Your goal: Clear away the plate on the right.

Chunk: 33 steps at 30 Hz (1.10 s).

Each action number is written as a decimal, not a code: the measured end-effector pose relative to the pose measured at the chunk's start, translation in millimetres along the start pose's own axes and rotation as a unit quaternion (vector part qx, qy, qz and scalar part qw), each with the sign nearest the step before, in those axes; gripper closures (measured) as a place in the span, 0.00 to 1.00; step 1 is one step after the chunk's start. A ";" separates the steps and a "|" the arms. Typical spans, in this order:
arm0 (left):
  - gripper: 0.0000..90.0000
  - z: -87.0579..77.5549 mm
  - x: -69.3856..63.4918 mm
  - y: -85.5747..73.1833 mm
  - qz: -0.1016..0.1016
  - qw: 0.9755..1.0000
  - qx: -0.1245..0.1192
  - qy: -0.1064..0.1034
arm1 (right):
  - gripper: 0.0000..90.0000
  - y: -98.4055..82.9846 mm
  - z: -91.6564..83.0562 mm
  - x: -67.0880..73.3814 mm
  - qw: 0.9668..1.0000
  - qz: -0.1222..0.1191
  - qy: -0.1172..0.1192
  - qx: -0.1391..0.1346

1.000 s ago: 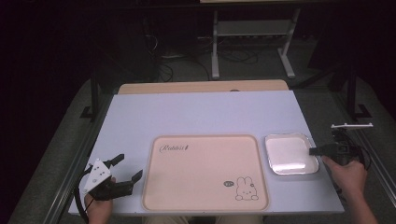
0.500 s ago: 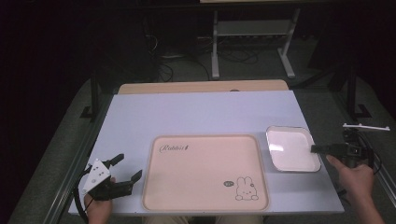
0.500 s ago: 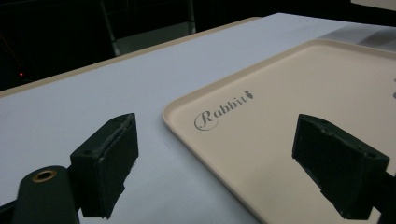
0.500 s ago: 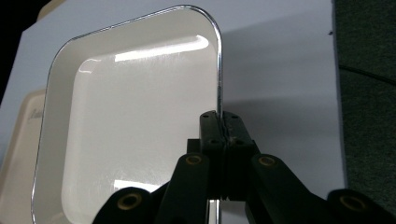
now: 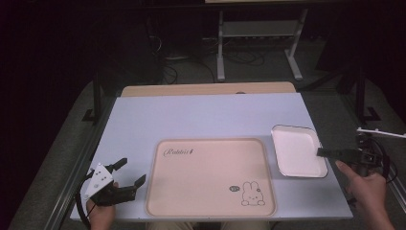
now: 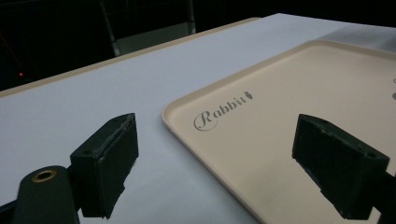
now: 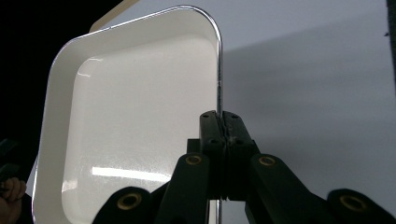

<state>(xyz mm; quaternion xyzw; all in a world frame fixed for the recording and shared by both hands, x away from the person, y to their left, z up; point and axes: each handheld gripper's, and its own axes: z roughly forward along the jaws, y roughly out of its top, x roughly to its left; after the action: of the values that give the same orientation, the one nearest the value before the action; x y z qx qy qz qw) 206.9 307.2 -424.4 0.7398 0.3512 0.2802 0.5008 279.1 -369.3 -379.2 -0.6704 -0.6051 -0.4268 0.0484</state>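
A small white square dish (image 5: 297, 149) with a dark rim sits at the table's right side, beside the beige tray (image 5: 210, 175). My right gripper (image 5: 321, 153) is shut on the dish's right rim; in the right gripper view the jaws pinch the thin edge of the dish (image 7: 135, 126) at my right gripper (image 7: 219, 116). The beige tray carries a "Rabbit" script and a rabbit drawing (image 5: 252, 193). My left gripper (image 5: 130, 173) rests open at the front left corner, just left of the tray. In the left gripper view its jaws stand wide apart, my left gripper (image 6: 215, 154) over the tray's corner (image 6: 224, 116).
The table top (image 5: 201, 117) is pale lavender with a wooden strip (image 5: 206, 89) along the far edge. Behind it stands a metal stand (image 5: 258, 33) with cables on the dark floor. A white bar (image 5: 380, 132) pokes in at the right past the table edge.
The right gripper has pulled the dish rightward and a little toward the table's right edge. The left gripper has stayed in place.
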 end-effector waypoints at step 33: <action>0.15 -2.4 -0.3 0.5 -0.002 1.000 -0.007 0.001 | 0.98 2.9 -10.4 95.1 0.997 -0.056 0.060 -0.003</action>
<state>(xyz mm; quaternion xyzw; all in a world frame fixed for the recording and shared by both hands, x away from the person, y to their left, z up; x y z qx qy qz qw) 205.0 308.2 -423.1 0.7353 0.3512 0.2826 0.5061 267.1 -302.9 -311.3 -0.6089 -0.6362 -0.4702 0.0583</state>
